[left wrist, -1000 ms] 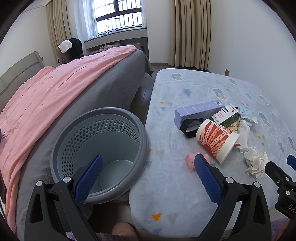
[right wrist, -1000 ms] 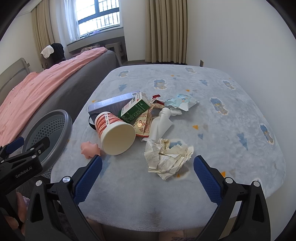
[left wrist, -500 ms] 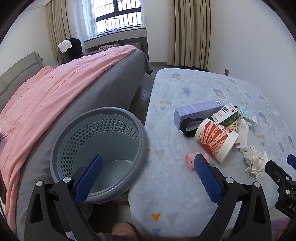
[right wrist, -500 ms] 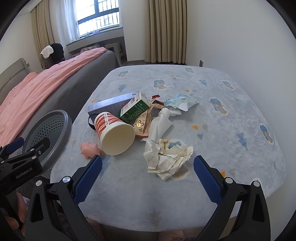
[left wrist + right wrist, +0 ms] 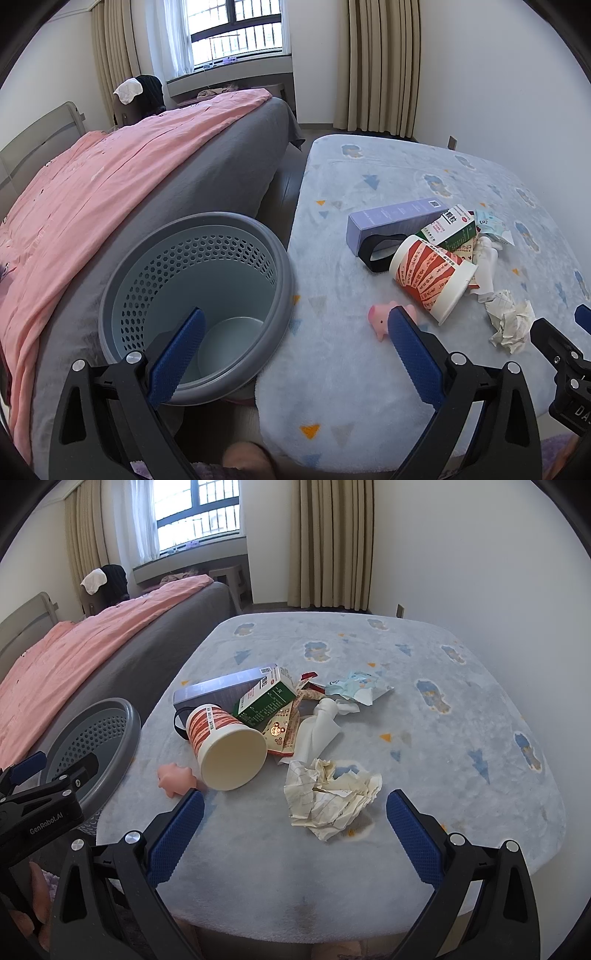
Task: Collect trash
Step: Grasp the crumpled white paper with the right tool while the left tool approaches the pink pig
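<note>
Bedding in pink (image 5: 122,177) fills your left side, beside the blue-covered table (image 5: 424,746). Between them stands the grey basket (image 5: 199,299). Your left gripper (image 5: 291,350) and right gripper (image 5: 295,830) both gape wide, holding nothing. Trash clusters mid-table: purple box (image 5: 221,690), tipped paper cup (image 5: 225,746), crumpled paper (image 5: 328,794), with a pink pig toy (image 5: 173,775) just beside the cup.
</note>
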A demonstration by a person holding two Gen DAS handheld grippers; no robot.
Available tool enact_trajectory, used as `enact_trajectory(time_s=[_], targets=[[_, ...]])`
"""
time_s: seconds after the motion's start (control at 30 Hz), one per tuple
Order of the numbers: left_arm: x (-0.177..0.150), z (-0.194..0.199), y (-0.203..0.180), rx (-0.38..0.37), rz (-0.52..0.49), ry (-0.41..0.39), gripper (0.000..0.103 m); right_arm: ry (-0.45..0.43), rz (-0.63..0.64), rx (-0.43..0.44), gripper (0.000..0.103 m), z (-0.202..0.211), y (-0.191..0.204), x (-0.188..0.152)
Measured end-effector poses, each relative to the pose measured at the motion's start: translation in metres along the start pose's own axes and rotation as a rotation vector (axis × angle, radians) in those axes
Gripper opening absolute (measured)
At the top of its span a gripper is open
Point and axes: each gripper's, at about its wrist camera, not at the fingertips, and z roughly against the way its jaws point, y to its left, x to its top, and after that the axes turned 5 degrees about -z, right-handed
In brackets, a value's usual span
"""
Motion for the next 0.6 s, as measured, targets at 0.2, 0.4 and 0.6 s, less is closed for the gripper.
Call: enact_trajectory(time_s=[0.2,0.4,0.6], targets=[[-0.001,-0.007,0.001,0.001,0.015,0.01,0.095,0.006,0.005,0.001,0.097,-0.003,-0.005,0.0],[-0.003,-0.017,0.0,-0.002,0.036,0.038,0.095,0.014,0.011,0.057,0.097,-0.005,-0.016,0.0],[-0.013,-0.031,-0.005,-0.011,0.025,0.094,0.095,0.079,-0.008,0.088,0.097,-0.021,-0.037,-0.001]])
